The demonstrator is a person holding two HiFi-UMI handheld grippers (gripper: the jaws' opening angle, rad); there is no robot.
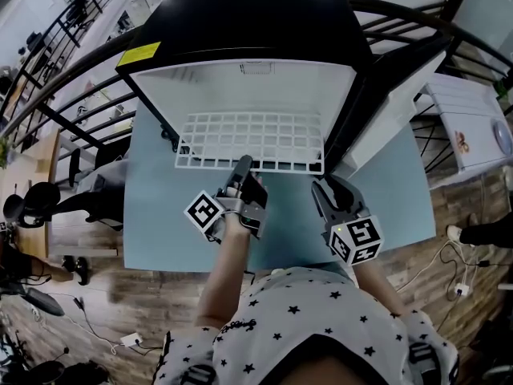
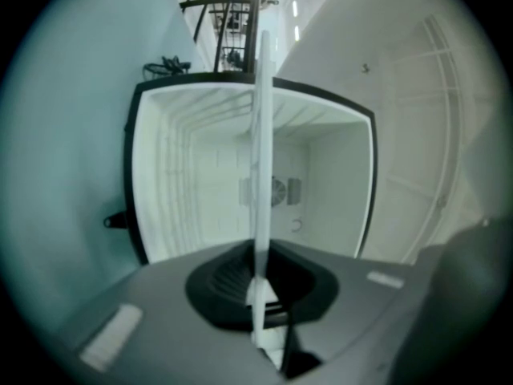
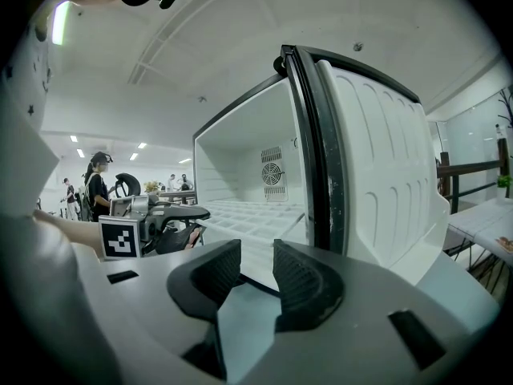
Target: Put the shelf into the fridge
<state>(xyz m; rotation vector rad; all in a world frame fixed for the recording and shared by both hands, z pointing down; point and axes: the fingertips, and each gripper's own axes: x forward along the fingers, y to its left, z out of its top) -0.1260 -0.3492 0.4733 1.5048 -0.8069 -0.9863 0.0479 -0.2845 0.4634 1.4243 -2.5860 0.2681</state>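
A white wire shelf (image 1: 252,139) lies flat, partly inside the open black fridge (image 1: 240,22), with its front edge sticking out over the table. My left gripper (image 1: 242,165) is shut on the middle of that front edge. In the left gripper view the shelf (image 2: 262,159) shows edge-on as a white strip that runs from between the pads into the white fridge interior (image 2: 200,191). My right gripper (image 1: 321,189) hovers to the right of the shelf's front corner, near the fridge door (image 1: 393,111). Its jaws (image 3: 256,275) stand apart with nothing between them.
The fridge stands on a light blue table (image 1: 152,215), its door (image 3: 377,159) swung open to the right. Dark railings (image 1: 72,79) run behind and beside the table. A white cabinet (image 1: 473,127) stands at the right. A person (image 3: 96,187) stands far off.
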